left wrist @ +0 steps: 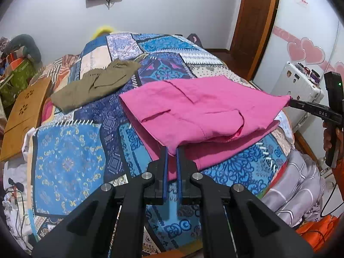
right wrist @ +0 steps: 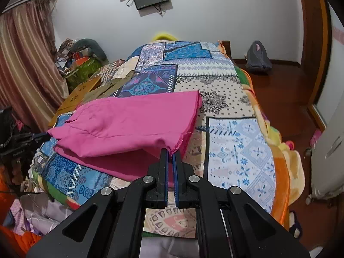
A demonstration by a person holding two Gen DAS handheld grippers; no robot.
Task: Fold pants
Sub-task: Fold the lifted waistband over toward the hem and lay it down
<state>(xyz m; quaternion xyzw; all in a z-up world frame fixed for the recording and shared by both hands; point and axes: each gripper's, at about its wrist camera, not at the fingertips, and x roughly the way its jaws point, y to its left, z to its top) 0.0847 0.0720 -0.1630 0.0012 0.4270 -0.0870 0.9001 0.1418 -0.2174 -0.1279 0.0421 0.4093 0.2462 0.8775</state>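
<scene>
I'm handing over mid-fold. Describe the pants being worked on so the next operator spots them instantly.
Find the patchwork bedspread covering the bed. The pink pants lie across its near end, pinched by the left gripper and right gripper. The only other garment, olive pants, lies farther back, untouched.

One pink pants (left wrist: 200,116); one olive garment (left wrist: 94,83); two grippers: left gripper (left wrist: 172,150), right gripper (right wrist: 171,151).

Legible text: one item only. White letters "DAS" on the side of the black right gripper (left wrist: 289,102), seen at the right edge of the left wrist view; possibly a partial word, the start unclear.

Small white sticker with red print (left wrist: 302,1) on the pale wall panel, upper right of the same view: print too small to read.

Right wrist view: faint lettering on the black left gripper (right wrist: 46,135) at the left edge, blurred, unreadable.
</scene>
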